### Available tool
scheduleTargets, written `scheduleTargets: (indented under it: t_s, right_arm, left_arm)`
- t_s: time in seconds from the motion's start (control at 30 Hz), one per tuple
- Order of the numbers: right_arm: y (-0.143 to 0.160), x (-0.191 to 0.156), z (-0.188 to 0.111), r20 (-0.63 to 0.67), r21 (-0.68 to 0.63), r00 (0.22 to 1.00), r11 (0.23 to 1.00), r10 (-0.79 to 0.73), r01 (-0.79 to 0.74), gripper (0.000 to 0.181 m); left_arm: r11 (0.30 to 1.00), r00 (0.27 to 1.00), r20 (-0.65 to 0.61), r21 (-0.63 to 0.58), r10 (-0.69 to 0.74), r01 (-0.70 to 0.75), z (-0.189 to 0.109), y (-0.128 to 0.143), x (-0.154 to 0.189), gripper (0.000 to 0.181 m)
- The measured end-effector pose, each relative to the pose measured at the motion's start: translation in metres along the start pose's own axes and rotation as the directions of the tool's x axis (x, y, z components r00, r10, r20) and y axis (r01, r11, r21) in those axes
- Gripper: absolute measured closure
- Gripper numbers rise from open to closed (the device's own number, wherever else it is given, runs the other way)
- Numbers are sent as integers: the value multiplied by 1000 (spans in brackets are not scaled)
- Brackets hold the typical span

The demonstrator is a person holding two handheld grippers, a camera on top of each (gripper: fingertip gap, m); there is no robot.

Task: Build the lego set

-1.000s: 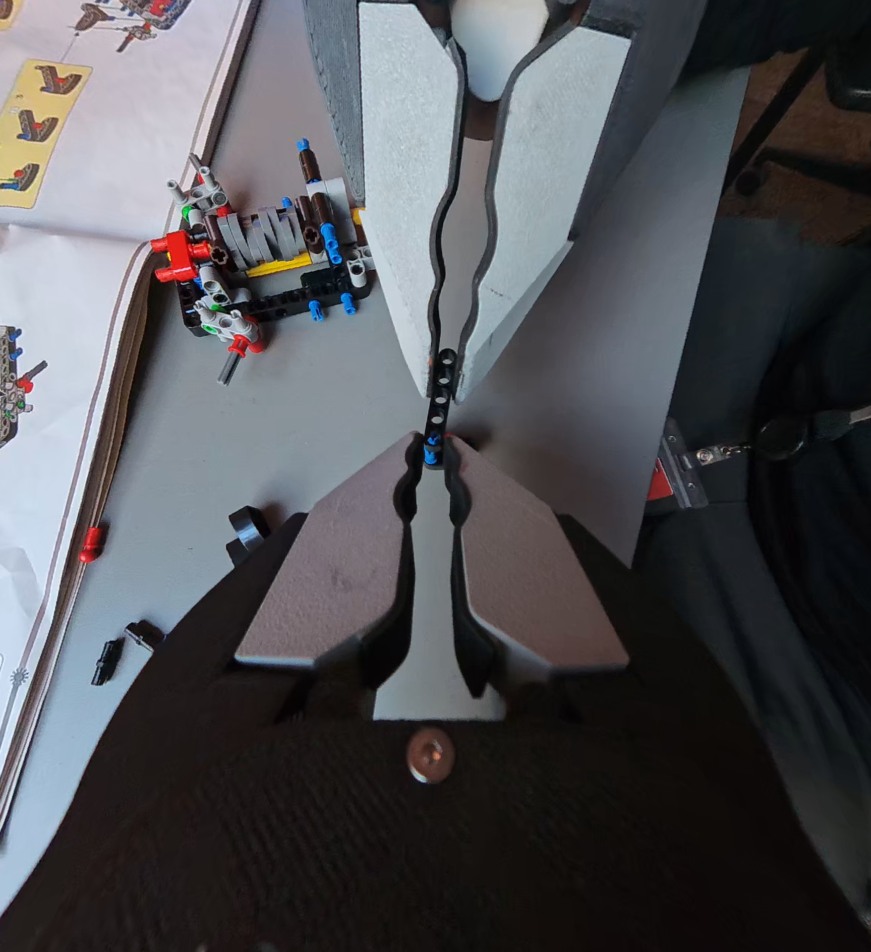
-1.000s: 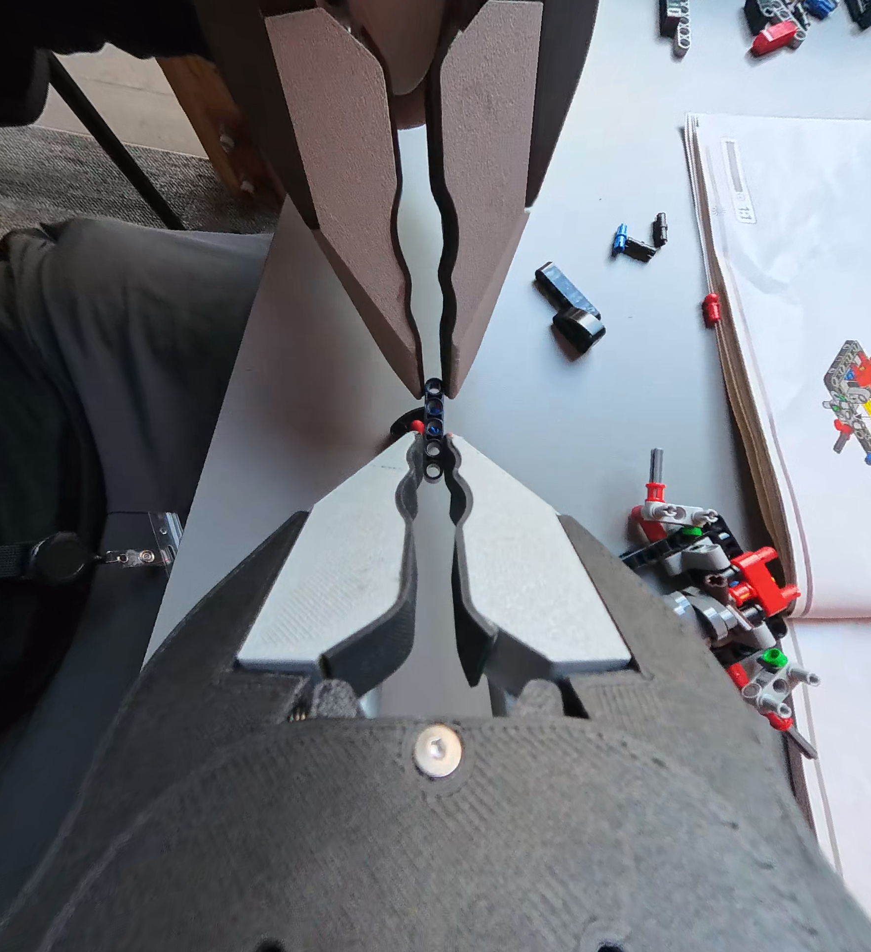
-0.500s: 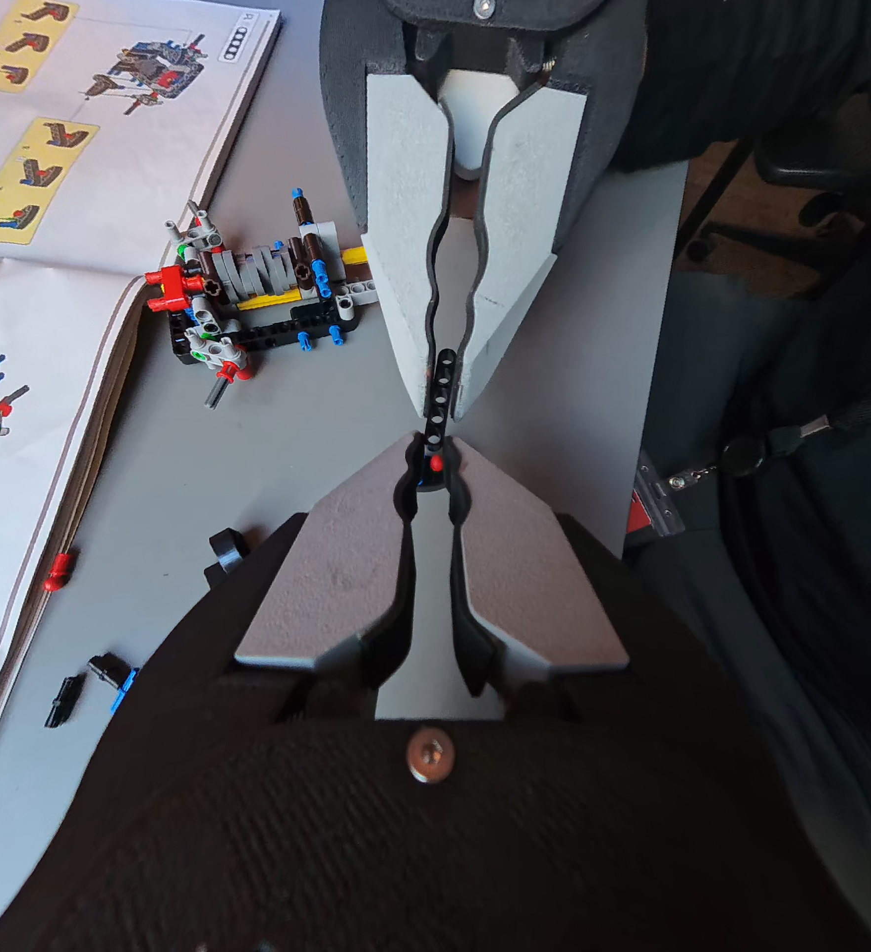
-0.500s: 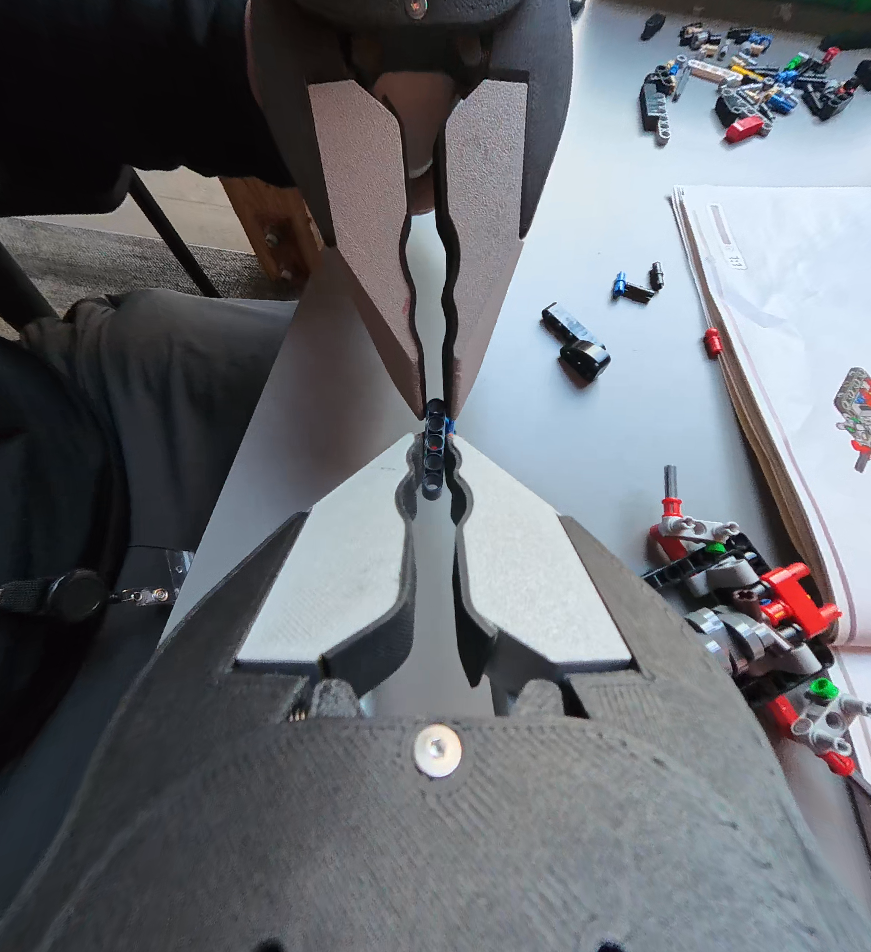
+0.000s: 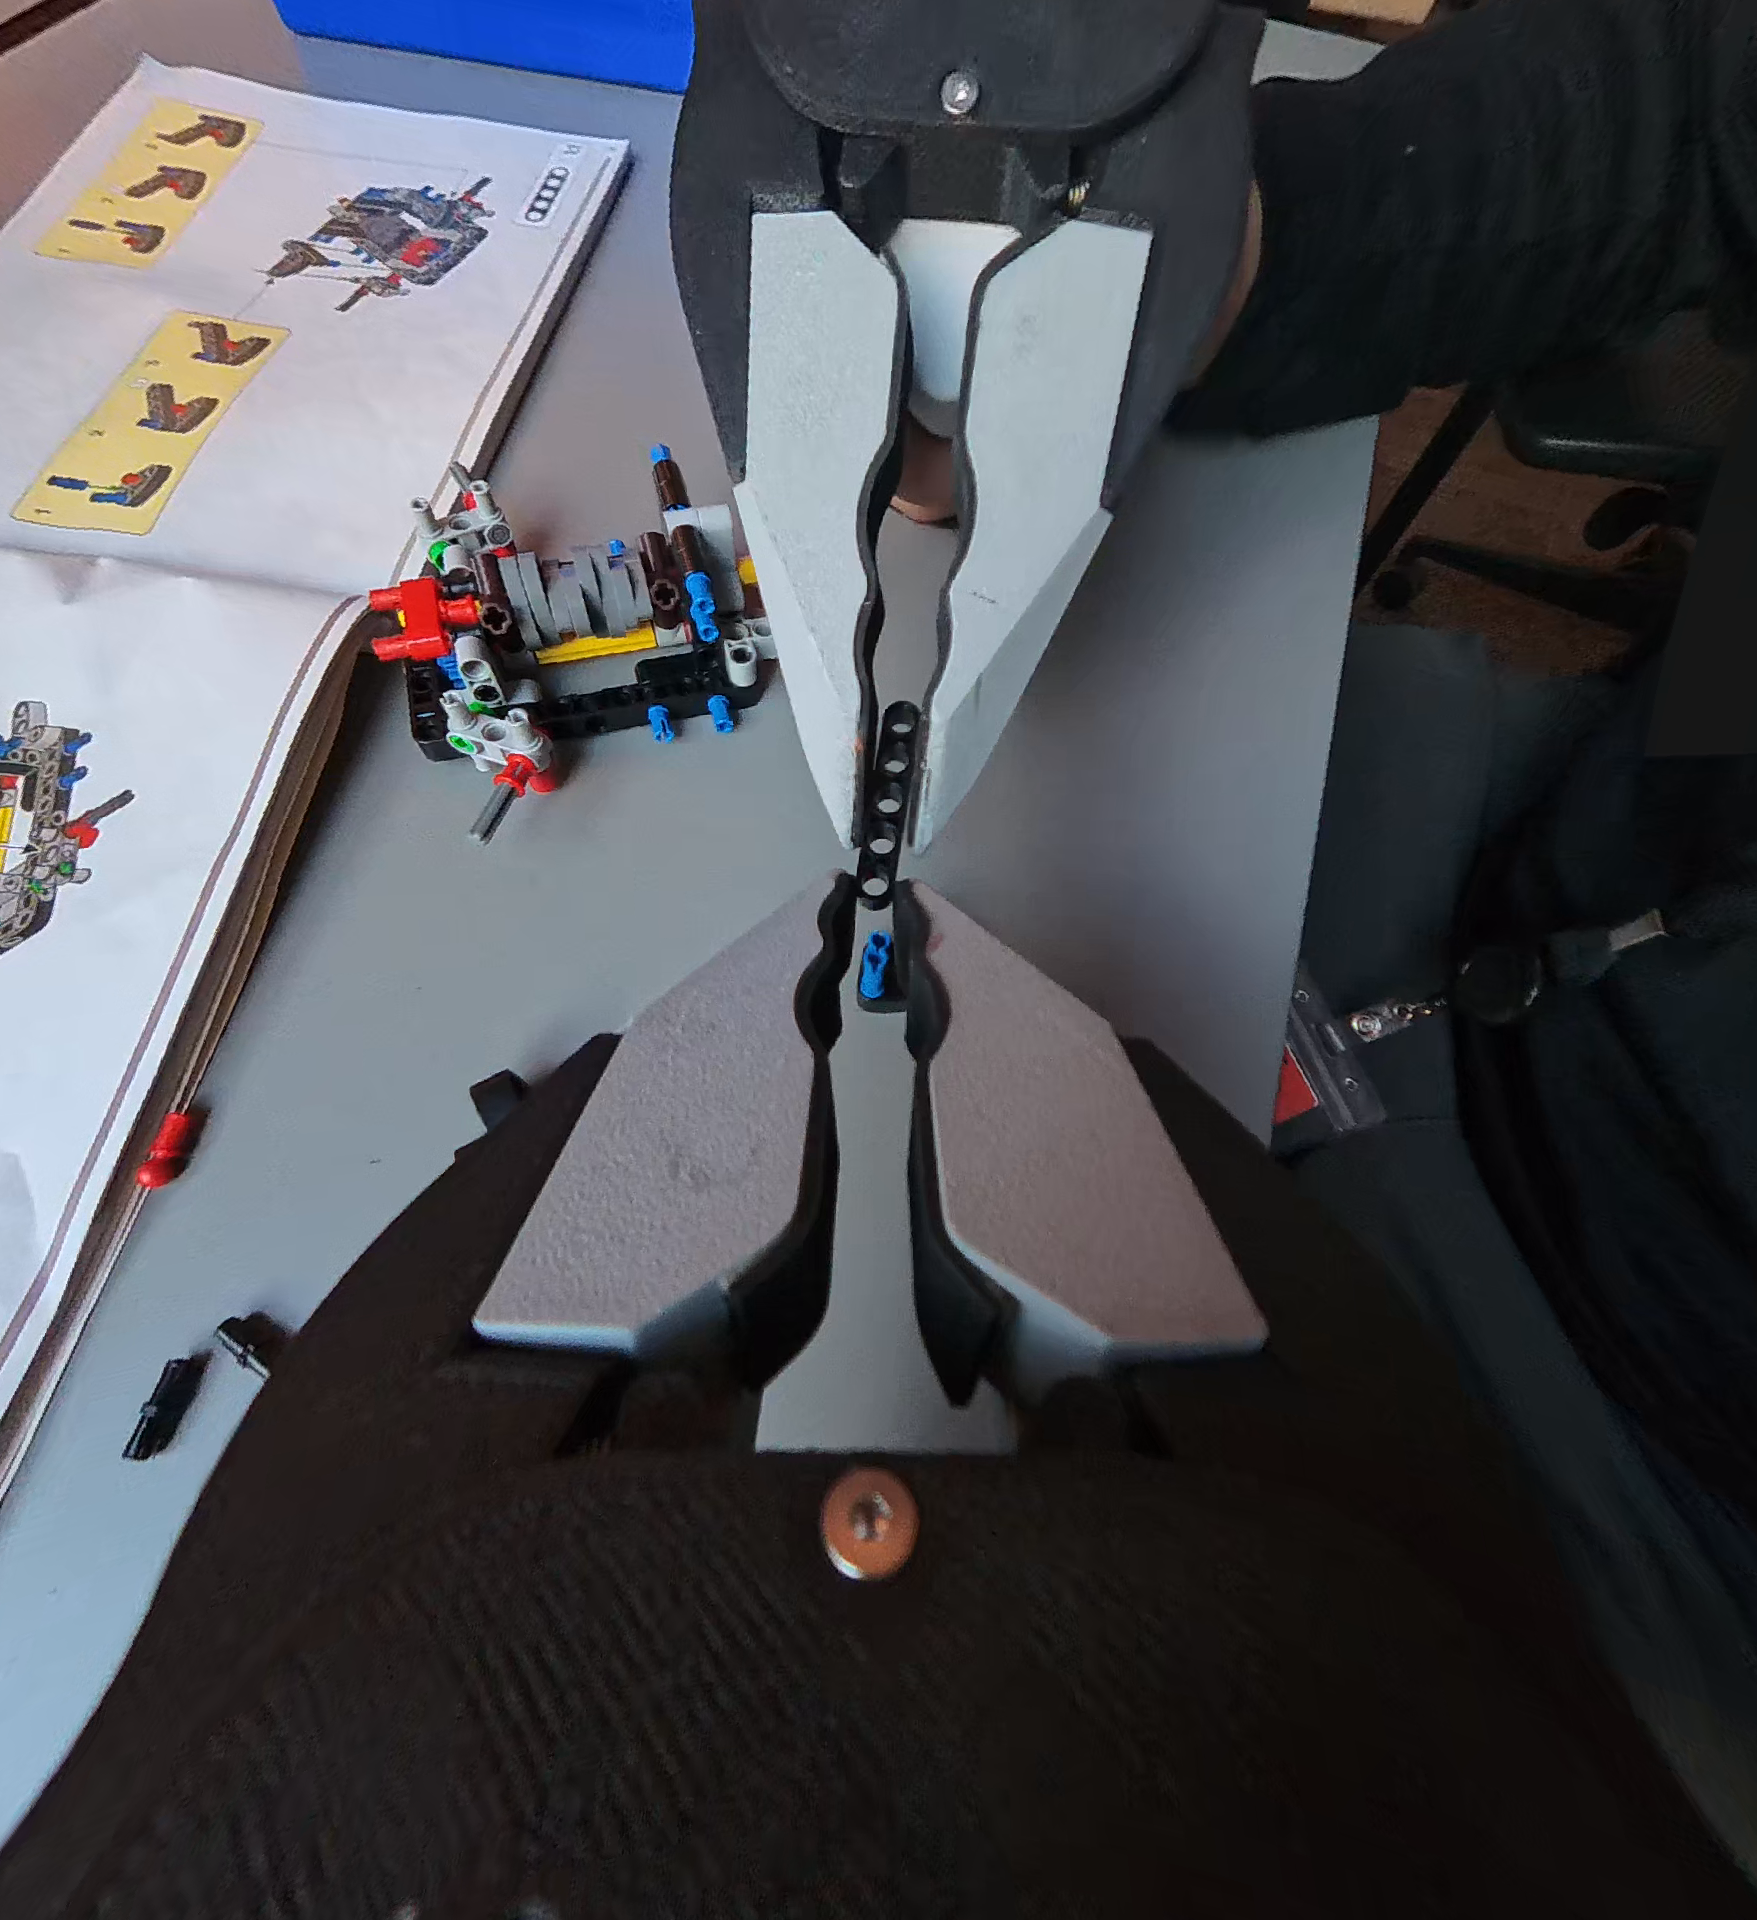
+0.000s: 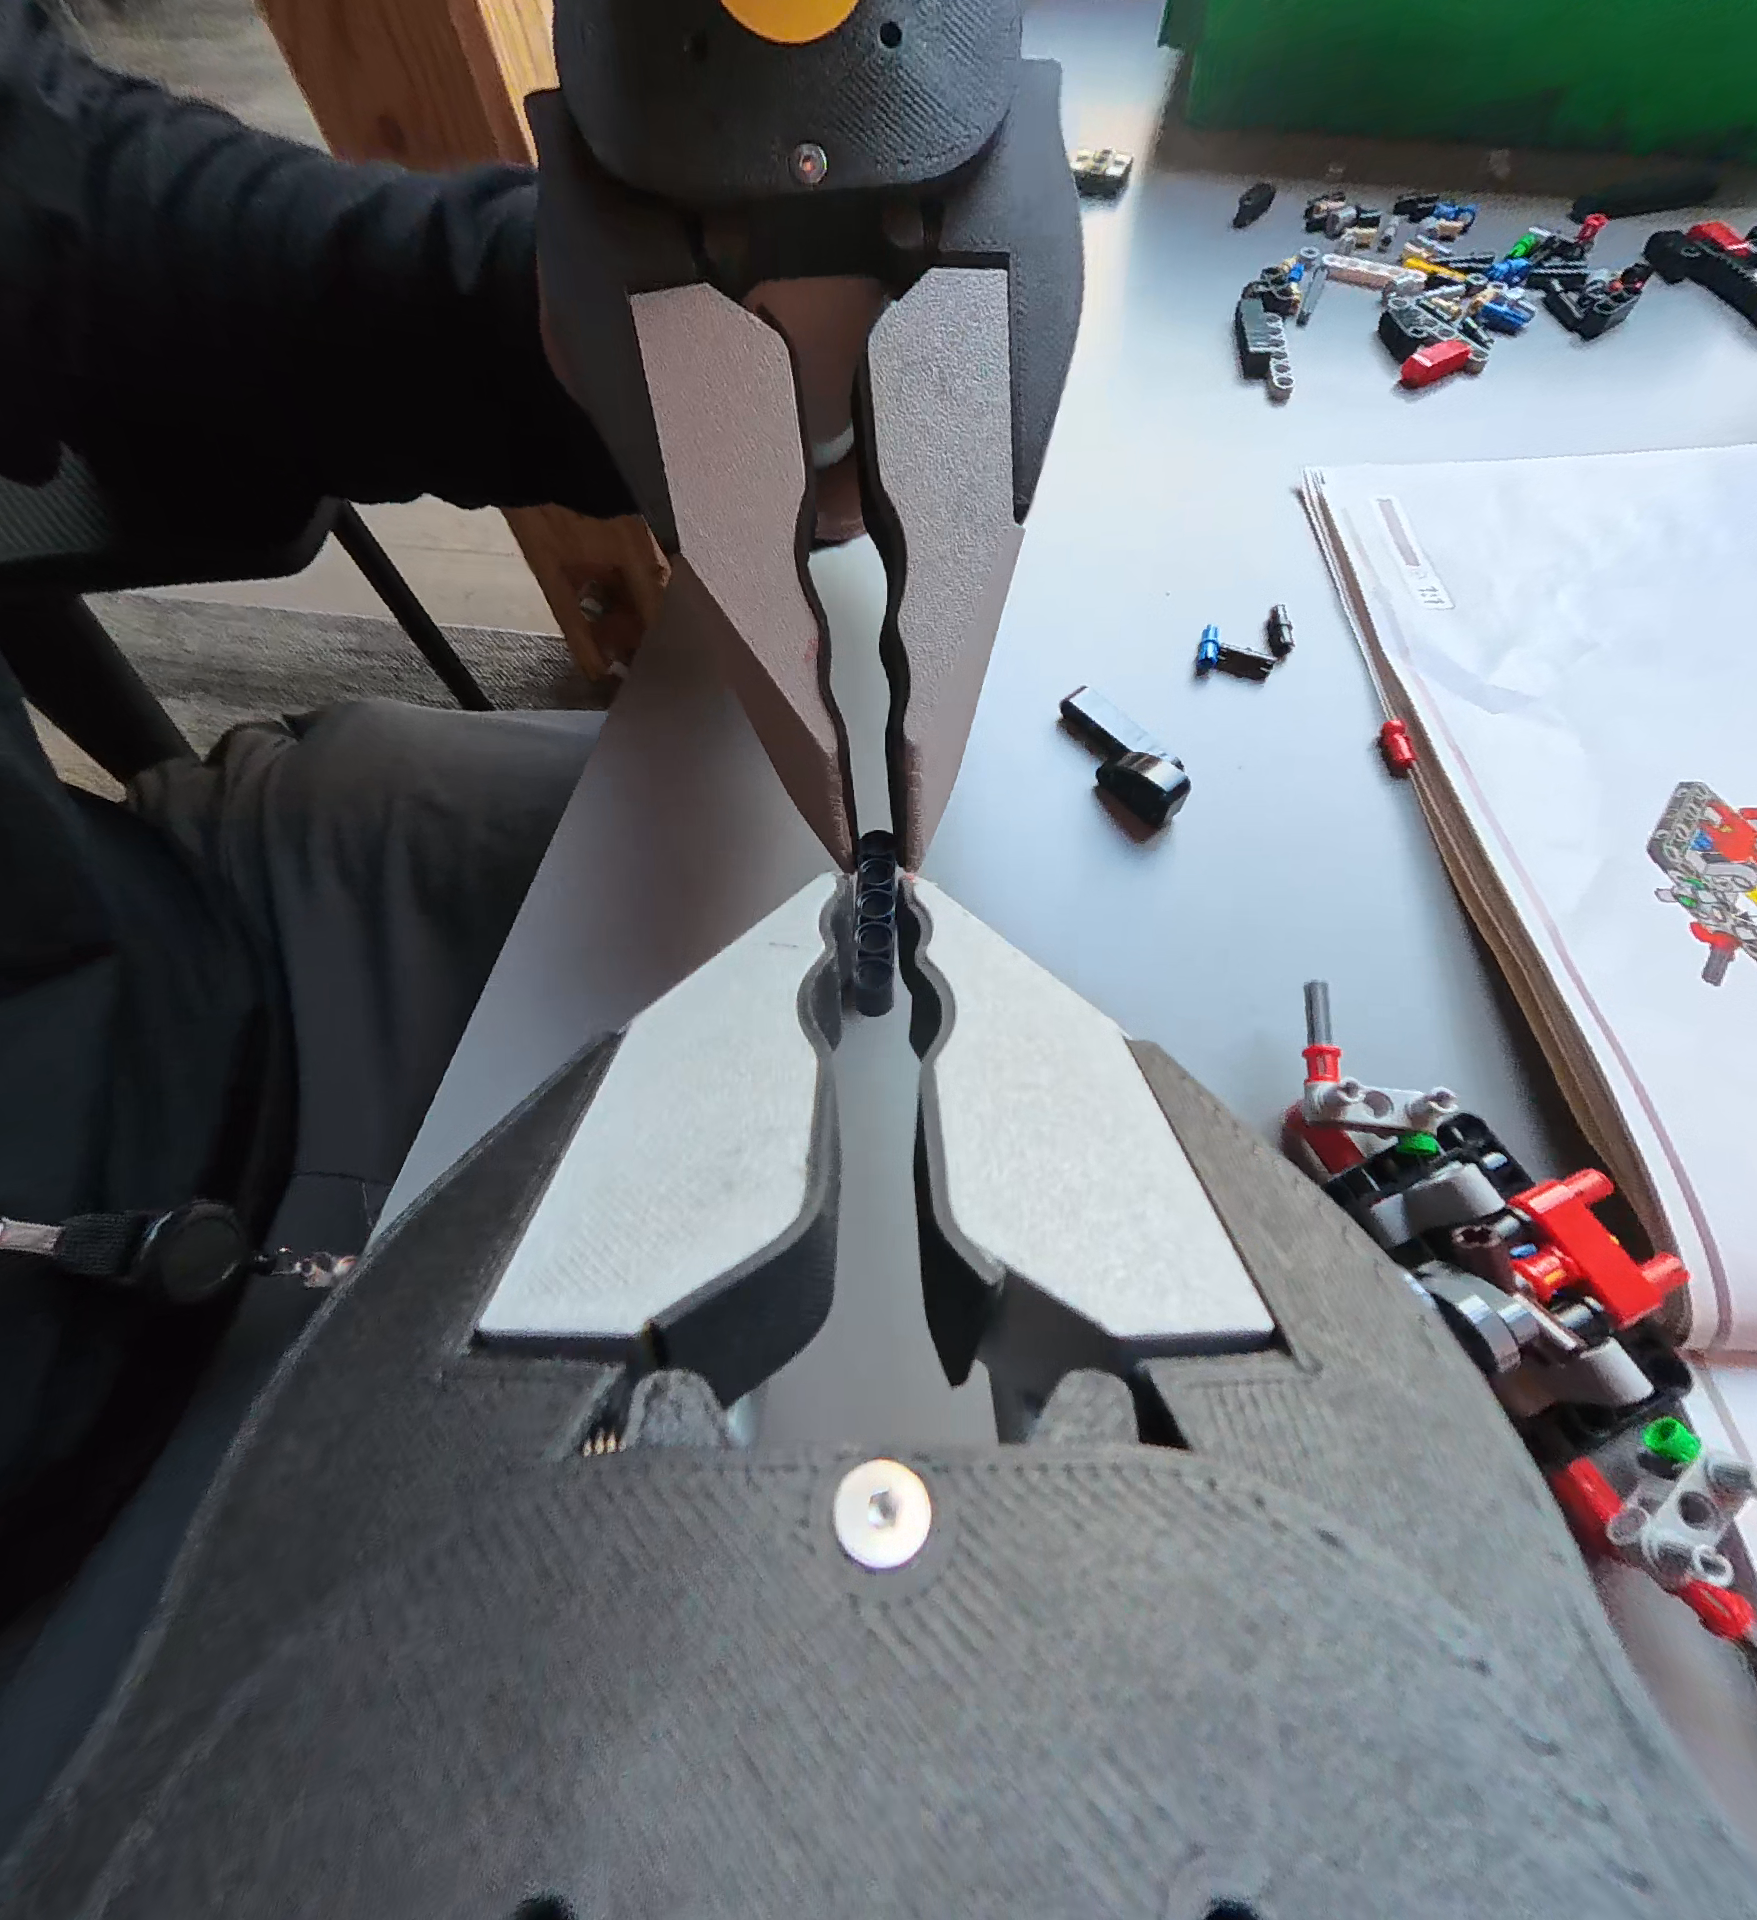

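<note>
Both grippers pinch black beam (image 5: 889, 800); booklet (image 5: 126, 665) print illegible.

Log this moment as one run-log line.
left gripper: shut on black piece with blue pin | right gripper: shut on black beam | pieces meeting tip to tip above table | partial build: untouched

grey table (image 6: 1144, 935) | wooden leg (image 6: 417, 94) | grey carpet (image 6: 261, 644) | black chair (image 5: 1580, 468)

A grey table (image 6: 1113, 935) carries everything. A green box (image 6: 1497, 73) stands at its far edge. A wooden post (image 6: 417, 94) rises beside the table.
</note>
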State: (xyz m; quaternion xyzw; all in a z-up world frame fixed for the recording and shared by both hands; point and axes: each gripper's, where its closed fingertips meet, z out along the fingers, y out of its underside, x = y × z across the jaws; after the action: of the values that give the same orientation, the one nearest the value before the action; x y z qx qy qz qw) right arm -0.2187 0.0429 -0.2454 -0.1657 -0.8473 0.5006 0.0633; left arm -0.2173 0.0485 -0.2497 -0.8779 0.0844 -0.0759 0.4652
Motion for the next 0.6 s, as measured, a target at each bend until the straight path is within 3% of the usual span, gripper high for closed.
scheduleTargets:
  t_s: [0.47, 0.6]
  right_arm:
    - [8, -4, 5, -9, -72, 998, 996, -55, 55, 177]
    - [9, 1, 6, -19, -63, 998, 996, -58, 57, 177]
  left_arm:
    - [1000, 1000, -29, -25, -8, 7, 2, 10, 4, 177]
    - [999, 1000, -8, -34, 6, -6, 0, 11, 2, 169]
